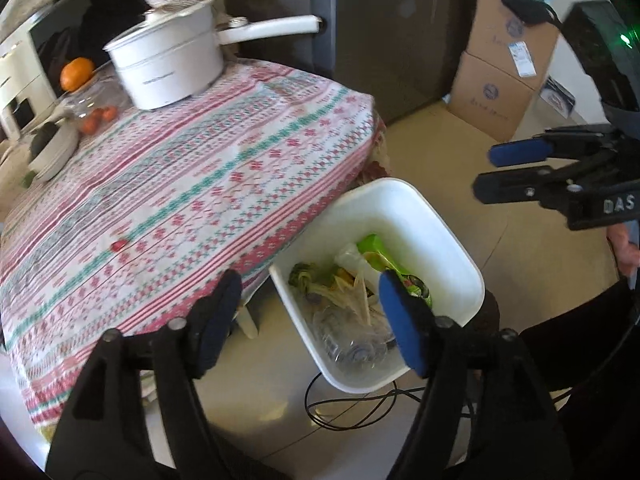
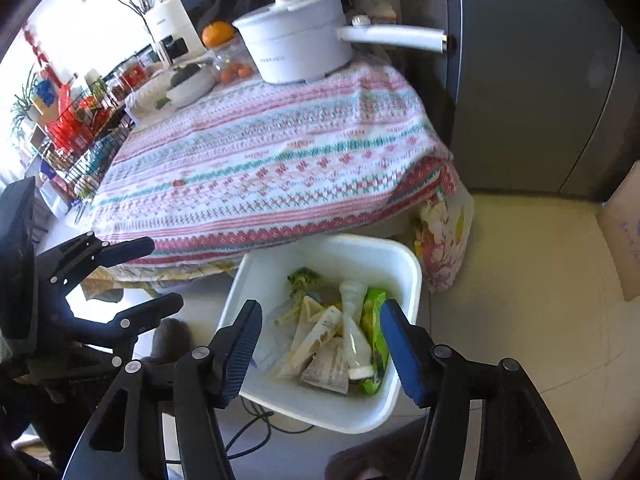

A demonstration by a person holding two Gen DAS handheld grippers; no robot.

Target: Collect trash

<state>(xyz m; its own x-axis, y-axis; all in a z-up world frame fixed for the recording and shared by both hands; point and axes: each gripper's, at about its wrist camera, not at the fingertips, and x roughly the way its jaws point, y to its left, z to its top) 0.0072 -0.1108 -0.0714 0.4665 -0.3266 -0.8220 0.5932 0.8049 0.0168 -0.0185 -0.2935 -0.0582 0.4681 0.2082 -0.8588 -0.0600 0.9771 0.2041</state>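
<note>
Left claw (image 1: 310, 320) and right claw (image 2: 320, 350) both apart, empty, above white bin (image 2: 408, 276) of trash (image 2: 332, 344)

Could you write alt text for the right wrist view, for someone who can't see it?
The open right tool hangs empty above a white bin of wrappers and food scraps on the floor. Behind is a table in a patterned cloth with a white pot; the left tool shows at left.

Patterned tablecloth (image 1: 192, 184), beige tiled floor (image 2: 520, 280), dark fridge (image 2: 532, 80), cardboard boxes (image 1: 500, 80)
</note>
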